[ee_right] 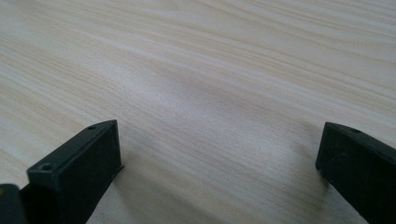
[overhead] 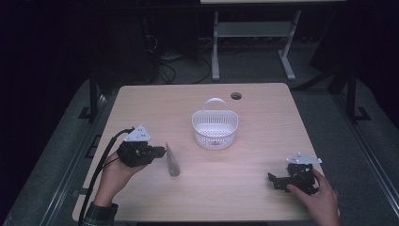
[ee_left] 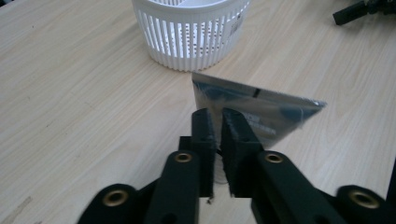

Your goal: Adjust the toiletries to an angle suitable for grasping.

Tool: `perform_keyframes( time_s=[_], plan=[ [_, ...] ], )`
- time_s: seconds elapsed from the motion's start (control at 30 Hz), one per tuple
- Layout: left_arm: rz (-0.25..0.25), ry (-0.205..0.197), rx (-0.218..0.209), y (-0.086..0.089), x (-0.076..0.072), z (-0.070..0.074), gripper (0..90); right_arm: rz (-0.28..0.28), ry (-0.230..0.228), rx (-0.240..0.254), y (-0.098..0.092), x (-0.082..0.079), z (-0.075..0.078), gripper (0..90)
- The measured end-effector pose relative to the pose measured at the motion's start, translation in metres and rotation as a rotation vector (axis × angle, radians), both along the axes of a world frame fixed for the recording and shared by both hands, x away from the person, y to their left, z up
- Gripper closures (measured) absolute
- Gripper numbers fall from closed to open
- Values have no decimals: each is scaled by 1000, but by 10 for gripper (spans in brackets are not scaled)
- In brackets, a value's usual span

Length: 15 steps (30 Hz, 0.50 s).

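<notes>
A pale wood-grain counter [overhead: 263,141] is standing in a dark room. Bare surface is lying around the white basket [overhead: 215,129] at centre. The left gripper [ee_left: 218,122] is keeping its fingers nearly closed around a silver pouch [overhead: 172,160], whose long axis is running toward the person. The right gripper [overhead: 277,182] is resting with fingers spread wide.

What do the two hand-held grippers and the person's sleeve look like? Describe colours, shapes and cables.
Both are black. The left gripper has a grey three-cornered plate on top and a black cable trailing back past a dark plaid sleeve. Its jaws are flat black blocks on arms with brass-coloured pivot rings. The right gripper carries a similar grey plate and has blocky black jaws.
</notes>
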State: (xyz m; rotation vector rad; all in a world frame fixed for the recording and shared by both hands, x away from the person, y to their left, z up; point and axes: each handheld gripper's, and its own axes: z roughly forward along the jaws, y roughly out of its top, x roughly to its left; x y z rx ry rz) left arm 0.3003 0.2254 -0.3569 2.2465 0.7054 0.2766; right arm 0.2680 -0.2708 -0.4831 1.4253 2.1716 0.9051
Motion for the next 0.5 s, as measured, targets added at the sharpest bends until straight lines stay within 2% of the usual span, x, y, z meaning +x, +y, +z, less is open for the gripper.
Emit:
perform_keyframes(
  time_s=[0.07, 0.23, 0.5],
  plan=[
    [1, 7, 4, 2, -2, 1, 734, 0, 0, 0, 0, 0, 0, 0],
    [-13, 24, 16, 5, -5, 0, 521, 0, 0, 0, 0, 0, 0, 0],
    [-26, 13, 9, 5, -8, -2, 219, 0, 0, 0, 0, 0, 0, 0]
  ],
)
